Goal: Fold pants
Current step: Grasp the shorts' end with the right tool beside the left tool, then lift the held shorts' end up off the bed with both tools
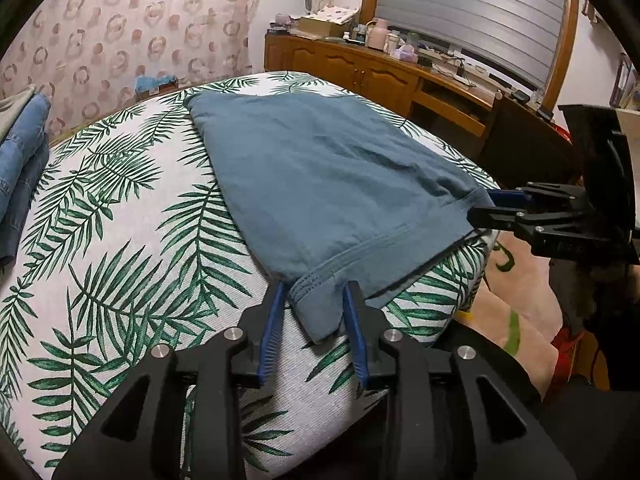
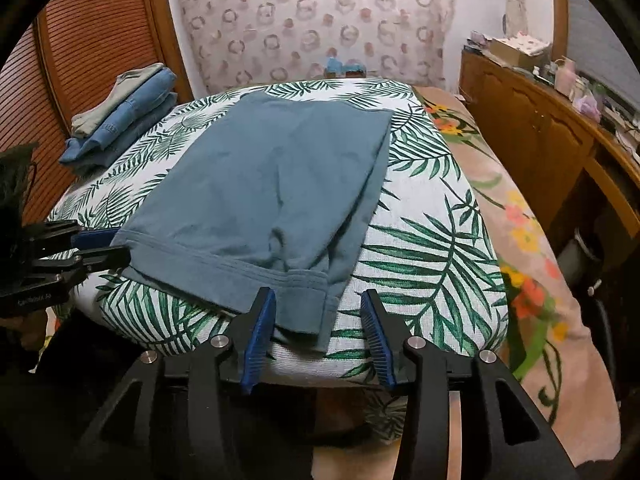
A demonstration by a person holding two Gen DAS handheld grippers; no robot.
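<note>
Teal-blue pants (image 1: 320, 176) lie folded on a palm-leaf cushion (image 1: 120, 240), hems toward me. My left gripper (image 1: 316, 292) is open, its blue pads on either side of the near hem corner. In the right wrist view the pants (image 2: 272, 184) lie flat with a hem corner hanging over the cushion's front edge. My right gripper (image 2: 318, 300) is open around that corner. The right gripper also shows in the left wrist view (image 1: 486, 206) at the other hem corner. The left gripper shows at the left of the right wrist view (image 2: 104, 248).
Folded jeans and other clothes (image 2: 124, 116) are stacked at the cushion's far left. A wooden dresser (image 1: 380, 76) with bottles and boxes stands to the right. A floral pink blanket (image 2: 520, 220) lies right of the cushion (image 2: 432, 240). A slatted wooden door (image 2: 92, 40) is at the left.
</note>
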